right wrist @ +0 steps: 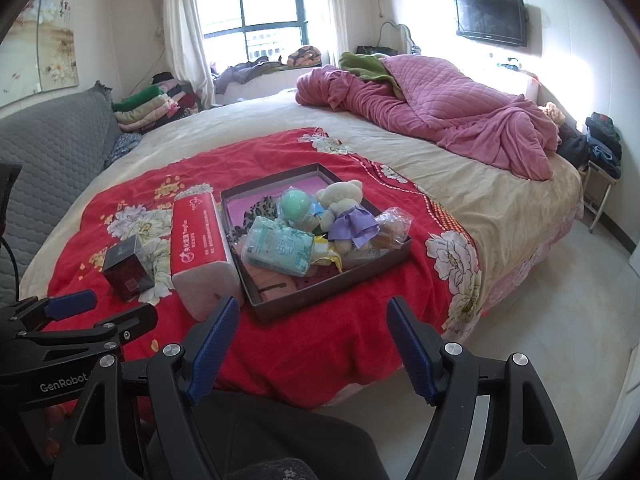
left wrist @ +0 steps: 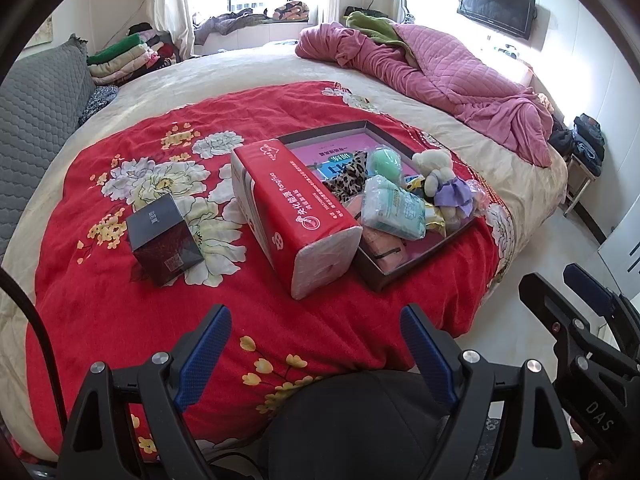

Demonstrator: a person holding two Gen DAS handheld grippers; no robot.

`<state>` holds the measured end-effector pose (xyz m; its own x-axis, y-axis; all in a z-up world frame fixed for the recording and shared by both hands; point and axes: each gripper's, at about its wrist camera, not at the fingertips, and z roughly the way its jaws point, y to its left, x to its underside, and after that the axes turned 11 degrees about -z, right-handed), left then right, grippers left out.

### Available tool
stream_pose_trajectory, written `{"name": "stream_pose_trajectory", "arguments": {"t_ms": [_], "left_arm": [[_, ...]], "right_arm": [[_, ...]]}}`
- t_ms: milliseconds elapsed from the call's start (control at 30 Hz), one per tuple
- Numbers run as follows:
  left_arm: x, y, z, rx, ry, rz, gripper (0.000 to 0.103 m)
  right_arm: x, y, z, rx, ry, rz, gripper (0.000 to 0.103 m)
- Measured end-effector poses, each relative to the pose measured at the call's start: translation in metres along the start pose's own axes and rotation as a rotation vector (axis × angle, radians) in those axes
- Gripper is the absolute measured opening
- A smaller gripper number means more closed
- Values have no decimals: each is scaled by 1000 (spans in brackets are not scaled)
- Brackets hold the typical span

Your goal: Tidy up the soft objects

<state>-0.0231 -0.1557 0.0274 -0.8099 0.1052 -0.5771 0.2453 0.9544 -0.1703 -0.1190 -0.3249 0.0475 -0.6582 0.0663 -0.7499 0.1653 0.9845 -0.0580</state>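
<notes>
1. Left hand-held gripper [left wrist: 316, 316]: released, fingers spread wide, nothing between them, hovering over the near edge of the red blanket [left wrist: 120, 300].
2. Right hand-held gripper [right wrist: 312, 308]: released, fingers spread wide, nothing grasped, hovering near the front of the tray [right wrist: 320, 304].
3. Red blanket: floral print, spread on the near part of the bed [right wrist: 500, 208].
4. Tray: shallow, dark-walled, resting on the blanket right of centre.
5. Soft objects inside the tray:
   - green ball [right wrist: 295, 203], far centre;
   - teddy bear [right wrist: 340, 200] in a purple dress, right of the ball, touching it;
   - pale green tissue pack [right wrist: 278, 248], near left, lying on top of other items;
   - leopard-print cloth [right wrist: 262, 208], far left;
   - clear plastic bag [right wrist: 394, 224], at the right wall.
6. Red tissue pack [right wrist: 198, 240]: outside the tray, just beside its left wall, long side running near to far.
7. Dark box [right wrist: 128, 266]: on the blanket, left of the red tissue pack, apart from it.
8. Pink quilt [right wrist: 440, 112]: bunched at the far right of the bed.
9. Folded clothes [right wrist: 148, 110]: stacked at far left.
</notes>
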Motion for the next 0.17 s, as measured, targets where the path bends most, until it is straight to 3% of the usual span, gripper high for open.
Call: {"name": "stream_pose_trajectory", "arguments": {"t_ms": [167], "left_arm": [[1,1,4,-9,7,3,86]], "right_arm": [[1,0,1,-2,6,-1,77]]}}
